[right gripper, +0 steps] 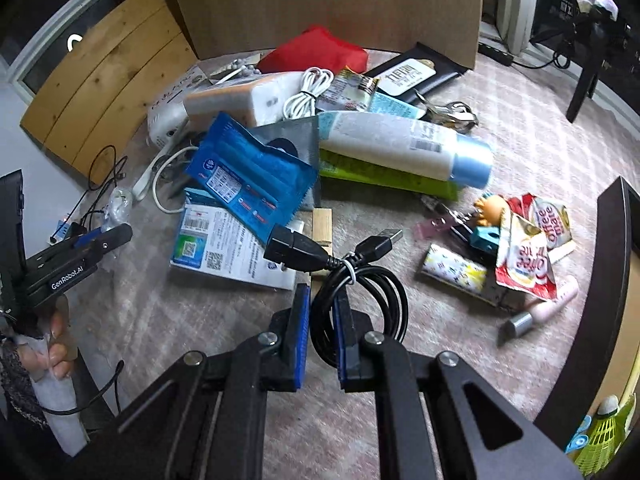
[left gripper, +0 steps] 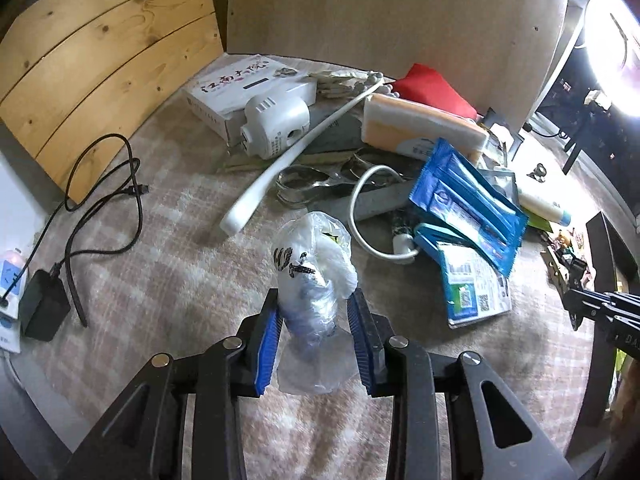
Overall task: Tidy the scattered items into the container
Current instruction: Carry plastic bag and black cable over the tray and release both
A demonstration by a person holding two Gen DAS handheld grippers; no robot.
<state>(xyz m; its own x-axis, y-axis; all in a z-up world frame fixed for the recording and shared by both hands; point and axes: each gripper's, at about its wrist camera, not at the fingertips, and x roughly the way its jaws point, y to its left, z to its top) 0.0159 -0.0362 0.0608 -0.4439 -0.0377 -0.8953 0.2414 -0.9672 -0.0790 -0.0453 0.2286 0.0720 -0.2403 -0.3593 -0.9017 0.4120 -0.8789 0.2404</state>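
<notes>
Scattered items: my right gripper (right gripper: pixel 322 332) clamps a coiled black USB cable (right gripper: pixel 356 280). My left gripper (left gripper: pixel 316 336), marked "GenRobot.AI", grips a crumpled plastic bag (left gripper: pixel 316 276). Red sachets (right gripper: pixel 528 252) read "Coffee mate".

A pale checked blanket (left gripper: pixel 168 264) carries a black cable (left gripper: pixel 104 184) and clutter.

1. Soft, fuzzy checked blanket (left gripper: pixel 168 280) in pale pink and cream, matt cloth.
2. Crinkled, thin, translucent plastic bag (left gripper: pixel 316 276), slightly glossy.
3. Black rubbery coiled USB cable (right gripper: pixel 360 280), smooth, with a metal plug tip.
4. Left gripper (left gripper: pixel 316 340) and right gripper (right gripper: pixel 322 332): matt black frames, ribbed blue pads, small shiny metal rivets.
5. Knotty pale wooden panel (left gripper: pixel 100 60), unvarnished-looking.
6. Glossy blue foil pouch (right gripper: pixel 252 176).
7. Smooth white plastic tube (right gripper: pixel 396 144) with a pale blue cap.
8. Plain matt brown cardboard (right gripper: pixel 320 0).
9. Shiny metal scissors (left gripper: pixel 308 184).
</notes>
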